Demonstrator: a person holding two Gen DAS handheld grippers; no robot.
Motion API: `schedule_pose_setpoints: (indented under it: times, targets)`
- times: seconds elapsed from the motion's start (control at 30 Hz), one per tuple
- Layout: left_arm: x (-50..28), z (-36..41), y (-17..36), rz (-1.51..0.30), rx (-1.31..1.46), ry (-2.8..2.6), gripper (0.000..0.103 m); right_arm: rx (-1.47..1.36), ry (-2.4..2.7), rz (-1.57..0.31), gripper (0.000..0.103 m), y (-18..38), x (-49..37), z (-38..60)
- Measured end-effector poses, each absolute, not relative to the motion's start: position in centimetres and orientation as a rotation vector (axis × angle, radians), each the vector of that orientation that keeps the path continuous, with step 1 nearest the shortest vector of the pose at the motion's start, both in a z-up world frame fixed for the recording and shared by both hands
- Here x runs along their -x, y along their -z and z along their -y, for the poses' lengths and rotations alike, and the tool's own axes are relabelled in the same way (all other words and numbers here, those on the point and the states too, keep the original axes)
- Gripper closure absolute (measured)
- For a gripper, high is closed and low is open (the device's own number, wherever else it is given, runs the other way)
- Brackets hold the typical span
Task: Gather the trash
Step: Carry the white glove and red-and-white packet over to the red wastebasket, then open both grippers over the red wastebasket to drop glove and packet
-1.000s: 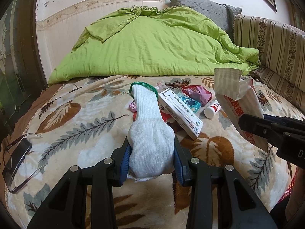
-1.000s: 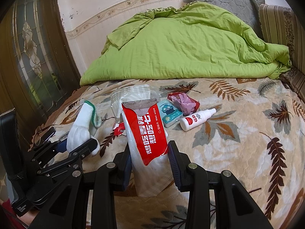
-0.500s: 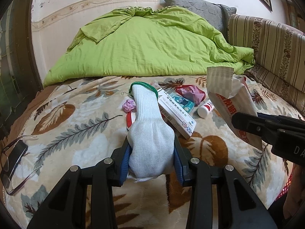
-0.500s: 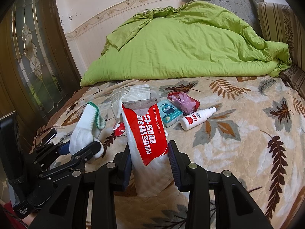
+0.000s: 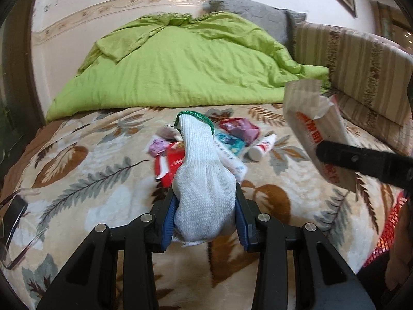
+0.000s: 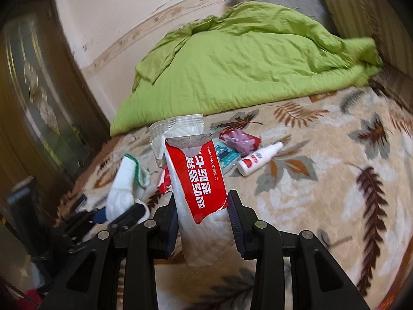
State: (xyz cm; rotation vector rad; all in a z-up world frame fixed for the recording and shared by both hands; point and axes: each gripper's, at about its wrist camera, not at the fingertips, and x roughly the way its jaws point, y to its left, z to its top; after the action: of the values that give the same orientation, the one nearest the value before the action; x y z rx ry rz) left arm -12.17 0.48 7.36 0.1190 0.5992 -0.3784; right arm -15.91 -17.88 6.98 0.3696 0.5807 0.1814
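My left gripper (image 5: 205, 219) is shut on a white knit glove (image 5: 202, 178) with a green cuff, held above the bed. My right gripper (image 6: 202, 219) is shut on a red and white wet wipe pack (image 6: 200, 180), which also shows at the right of the left wrist view (image 5: 317, 134). The glove (image 6: 124, 193) appears at the left of the right wrist view. On the leaf-patterned blanket (image 5: 85, 180) lie a white spray bottle (image 6: 258, 159), a teal packet (image 6: 225, 156), a red and purple wrapper (image 6: 240, 139), a red wrapper (image 5: 169, 165) and a pink crumpled scrap (image 5: 157, 146).
A green quilt (image 5: 180, 67) is heaped at the head of the bed with a grey pillow (image 5: 247, 7) behind it. A striped cushion (image 5: 361, 62) lines the right side. Glasses (image 5: 13, 222) lie at the left edge. A wooden door (image 6: 38, 103) stands left.
Both grippers have lifted and drawn back with their loads, and the views tilt. The litter on the blanket looks farther off. Neither grip has changed.
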Motion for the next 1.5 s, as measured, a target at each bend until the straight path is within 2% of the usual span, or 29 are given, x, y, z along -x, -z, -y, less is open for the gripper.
schedule_pose_setpoints:
  times: [0.3,0.57,0.8,0.83,0.87,0.93,1.0,1.03,1.13,1.5]
  targets:
    - [17.0,5.2,-9.9,-0.598,-0.159,0.669,0.065,-0.520,-0.038,-0.550,0.064,-9.0,28.4,26.7]
    - [24.0,16.4,-12.4,-0.665,-0.183,1.060,0.065,-0.686,0.278,-0.518,0.064,-7.5,40.2,38.8]
    - [28.2,26.7,-11.4,-0.814,-0.221,1.278,0.065,-0.816,0.378,-0.520,0.062,-4.5,46.4,43.0]
    - [28.7,28.0,-11.0,-0.827,-0.235,1.287,0.063,-0.834,0.382,-0.524,0.062,-4.1,47.0,43.3]
    - [29.0,29.1,-10.7,-0.841,-0.246,1.295,0.057,-0.844,0.387,-0.526,0.061,-3.9,47.1,43.8]
    - [29.4,31.0,-10.0,-0.880,-0.259,1.311,0.048,-0.854,0.412,-0.531,0.052,-3.6,47.7,44.5]
    - [29.5,31.7,-9.7,-0.898,-0.259,1.314,0.043,-0.851,0.432,-0.519,0.040,-3.5,48.0,45.3]
    - [29.6,31.6,-9.7,-0.900,-0.256,1.316,0.041,-0.843,0.442,-0.513,0.039,-3.7,48.4,45.3]
    - [29.3,30.7,-9.7,-0.881,-0.256,1.300,0.036,-0.821,0.451,-0.508,0.038,-4.1,47.8,45.7]
    - [23.3,20.1,-9.6,-0.870,-0.161,1.042,0.034,-0.688,0.207,-0.574,0.037,-5.9,38.6,39.1]
